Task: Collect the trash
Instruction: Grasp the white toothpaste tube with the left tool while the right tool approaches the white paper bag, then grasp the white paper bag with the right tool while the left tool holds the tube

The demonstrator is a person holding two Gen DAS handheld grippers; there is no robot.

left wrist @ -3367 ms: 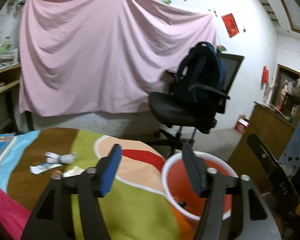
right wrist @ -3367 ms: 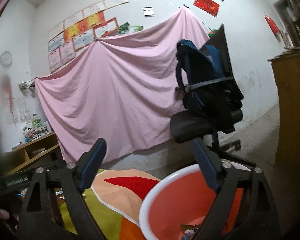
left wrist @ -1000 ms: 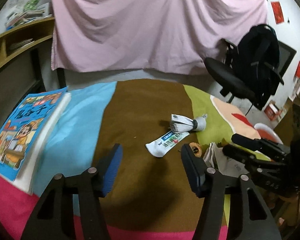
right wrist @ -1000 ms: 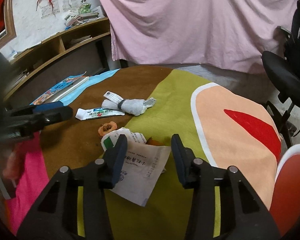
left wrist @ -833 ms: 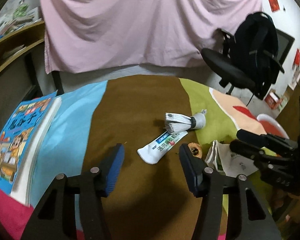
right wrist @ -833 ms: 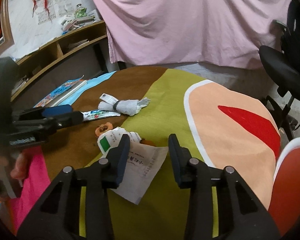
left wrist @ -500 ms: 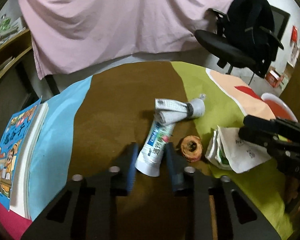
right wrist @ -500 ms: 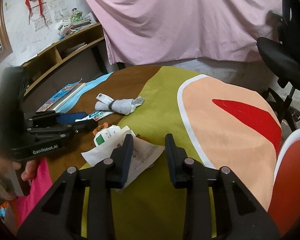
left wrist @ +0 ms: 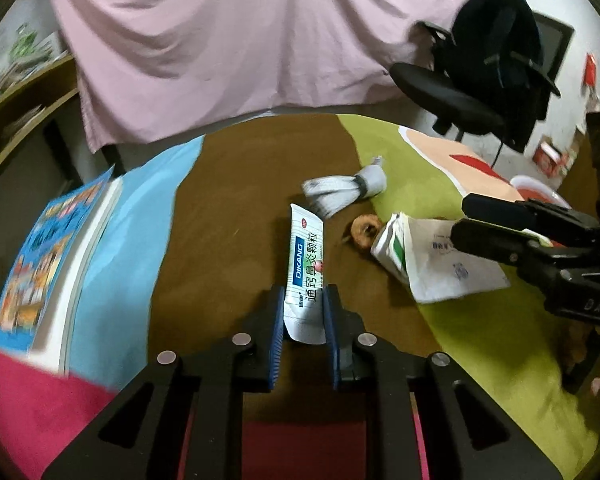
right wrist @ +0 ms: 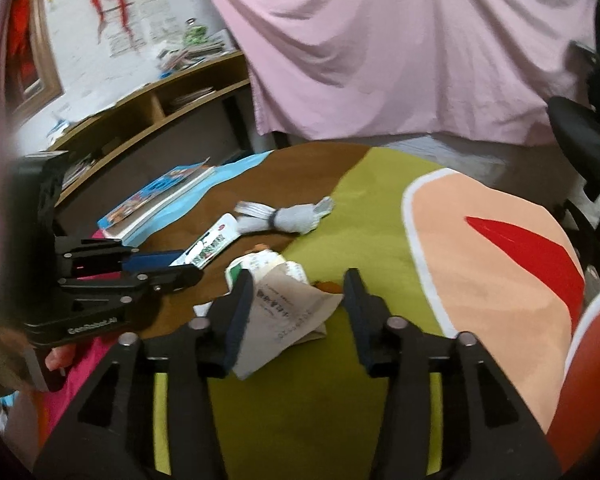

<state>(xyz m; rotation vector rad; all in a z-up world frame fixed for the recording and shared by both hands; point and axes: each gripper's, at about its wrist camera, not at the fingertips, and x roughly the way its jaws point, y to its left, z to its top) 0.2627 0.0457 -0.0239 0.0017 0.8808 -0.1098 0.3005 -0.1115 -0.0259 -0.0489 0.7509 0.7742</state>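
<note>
while the left gripper [left wrist: 303,322] closed its blue-padded jaws on the near end of the flat white medicine sachet with blue and green print [left wrist: 306,268], the packet's long axis ran straight ahead of the tool, in line with the fingers, its far end pointing away toward the bundle of rolled grey-white paper tied with a dark band [left wrist: 344,190]. the pads sat against both long edges of the sachet, so the grip looked made or all but made, and the packet still lay on the brown part of the round multicoloured tablecloth [left wrist: 228,200]. just right of the sachet lay a small brown ring-shaped scrap [left wrist: 365,229], and right of that the crumpled white printed paper bag with a green mark [left wrist: 428,264].

over that bag stood the right gripper [right wrist: 298,300], its jaws opening, wide apart, with the bag between them and ahead; only the left pad seemed to brush the paper, so nothing was gripped there. the bag lay straight in front of this tool, spreading across its fingers. farthest right, beyond the table edge, showed the red plastic basin with a white rim [right wrist: 584,364], nearer the right hand than the left, so i judged the sachet would have to cross rightward to reach it.
</note>
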